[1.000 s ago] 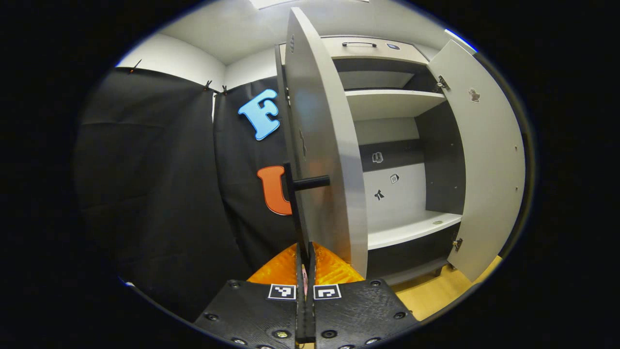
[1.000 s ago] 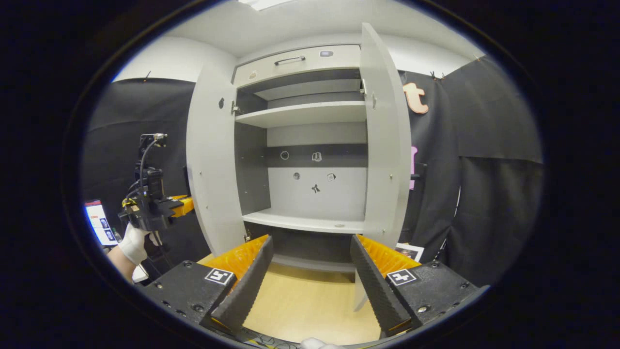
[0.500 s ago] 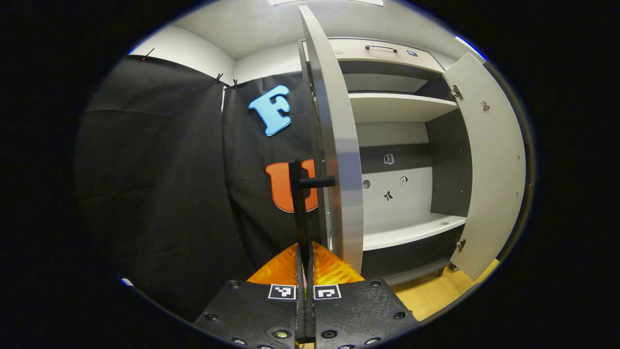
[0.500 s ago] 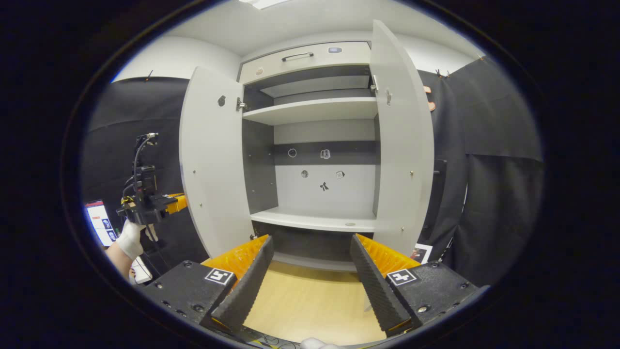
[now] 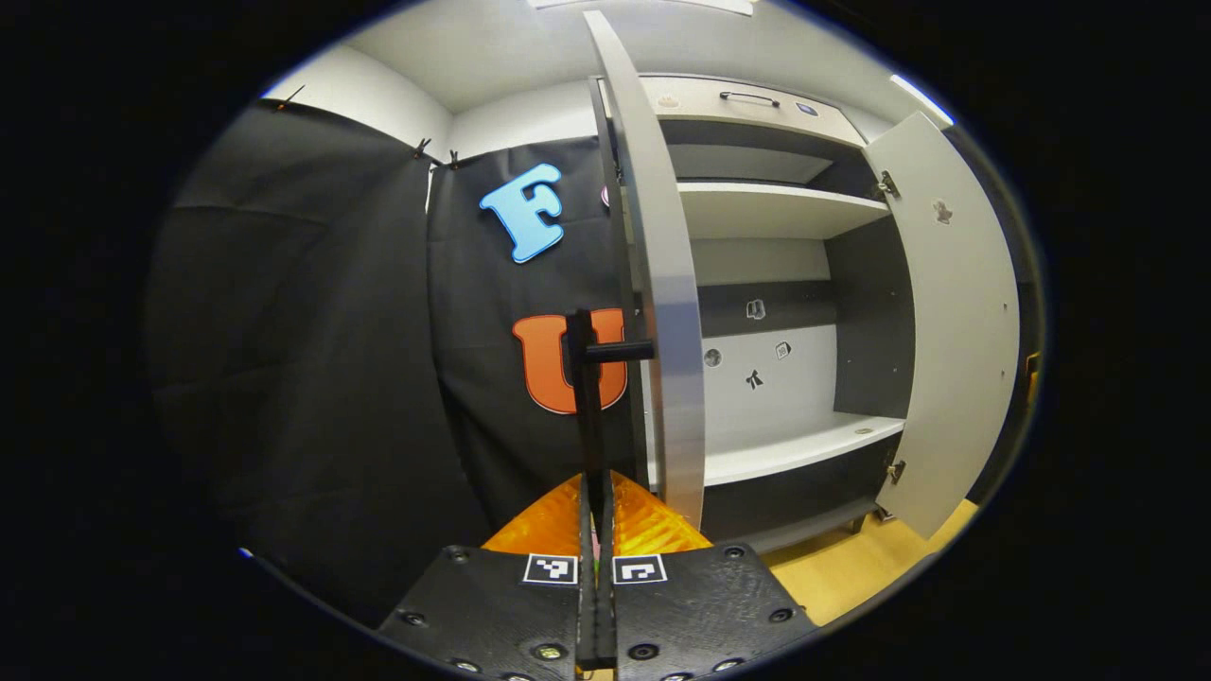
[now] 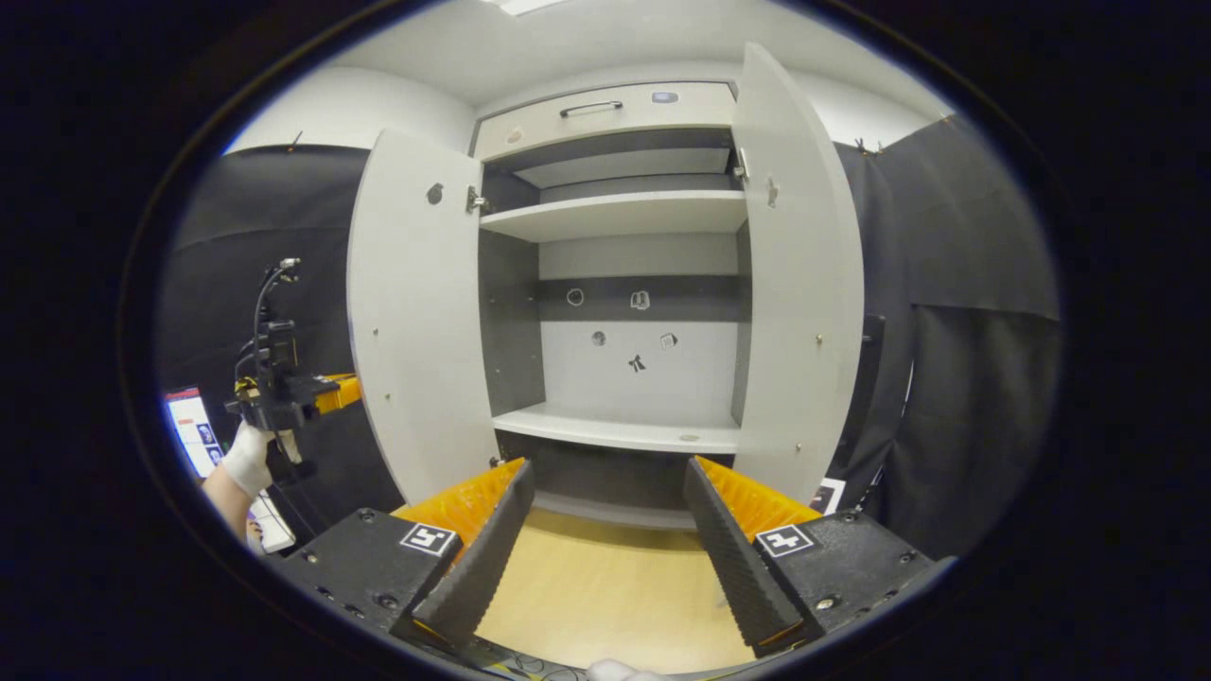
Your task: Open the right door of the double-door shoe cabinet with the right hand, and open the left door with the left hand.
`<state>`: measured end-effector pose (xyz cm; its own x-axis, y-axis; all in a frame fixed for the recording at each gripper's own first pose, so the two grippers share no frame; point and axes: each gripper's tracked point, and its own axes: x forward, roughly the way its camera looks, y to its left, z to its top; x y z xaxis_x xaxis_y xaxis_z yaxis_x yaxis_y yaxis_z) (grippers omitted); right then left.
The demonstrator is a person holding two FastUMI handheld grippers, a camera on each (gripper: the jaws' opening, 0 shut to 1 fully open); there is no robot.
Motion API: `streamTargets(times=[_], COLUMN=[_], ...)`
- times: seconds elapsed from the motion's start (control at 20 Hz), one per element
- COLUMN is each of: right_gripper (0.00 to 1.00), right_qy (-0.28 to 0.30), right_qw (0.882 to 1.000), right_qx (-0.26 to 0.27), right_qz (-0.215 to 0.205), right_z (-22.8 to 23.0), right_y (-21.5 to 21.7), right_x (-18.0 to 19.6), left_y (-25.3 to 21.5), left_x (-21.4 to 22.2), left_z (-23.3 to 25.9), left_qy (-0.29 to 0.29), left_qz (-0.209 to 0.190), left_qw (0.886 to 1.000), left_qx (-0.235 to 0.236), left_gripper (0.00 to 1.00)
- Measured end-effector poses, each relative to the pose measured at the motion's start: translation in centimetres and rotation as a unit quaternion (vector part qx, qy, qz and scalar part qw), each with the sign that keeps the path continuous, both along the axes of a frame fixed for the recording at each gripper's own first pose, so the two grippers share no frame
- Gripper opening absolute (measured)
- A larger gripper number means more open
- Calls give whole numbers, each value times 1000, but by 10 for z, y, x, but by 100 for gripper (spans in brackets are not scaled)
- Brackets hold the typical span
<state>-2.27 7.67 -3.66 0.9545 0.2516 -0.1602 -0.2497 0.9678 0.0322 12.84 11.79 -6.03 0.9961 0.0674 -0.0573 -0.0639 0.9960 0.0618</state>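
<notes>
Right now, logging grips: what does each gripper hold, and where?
Left gripper is shut on the left door's black handle bar, at its lower end. Right gripper is open, empty.

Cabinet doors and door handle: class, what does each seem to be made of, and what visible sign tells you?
Left door and right door: probably laminated board, matte light grey, with flat uniform faces and screwed-on hinges. Door handle: a matte black bar, metal or plastic; the look leaves that open.

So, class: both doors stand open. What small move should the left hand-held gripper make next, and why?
Probably open its fingers and let go: the left hand-held gripper is shut on the left door's handle, and the left door and right door already stand wide open.
</notes>
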Motion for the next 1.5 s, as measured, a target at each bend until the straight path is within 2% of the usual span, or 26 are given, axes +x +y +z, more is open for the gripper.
streamTargets(times=[0.25,0.3,0.35,0.4,0.45,0.55,0.7,0.75,0.8,1.1,1.5], right_gripper=[100,100,100,100,100,100,100,100,100,100,100], right_qy=[-1,0,0,2,1,0,0,0,0,-3,-2], right_qw=[1000,1000,1000,1000,1000,1000,1000,1000,1000,1000,1000], right_qx=[1,1,2,2,3,2,2,3,2,0,3], right_qz=[5,5,6,7,8,9,11,12,13,19,-2], right_z=[3,3,2,2,2,4,5,5,6,9,11], right_y=[2,1,1,1,1,0,-1,0,0,5,-7], right_x=[1,1,0,0,1,1,2,2,2,2,8], left_y=[0,-1,0,3,10,22,24,27,33,33,-26], left_x=[1,1,-1,-3,-6,-14,-27,-32,-34,-57,-98], left_z=[1,0,1,-1,0,2,-13,-16,-17,-12,16], left_qy=[1,4,6,9,6,2,18,22,23,31,24], left_qz=[7,9,12,20,34,54,55,59,70,79,50], left_qw=[1000,1000,1000,1000,999,998,998,998,997,996,998], left_qx=[-1,-4,-6,-4,2,8,-8,-9,-9,-3,14], left_gripper=[0,2,11,0,17,38,71,77,97,97,96])
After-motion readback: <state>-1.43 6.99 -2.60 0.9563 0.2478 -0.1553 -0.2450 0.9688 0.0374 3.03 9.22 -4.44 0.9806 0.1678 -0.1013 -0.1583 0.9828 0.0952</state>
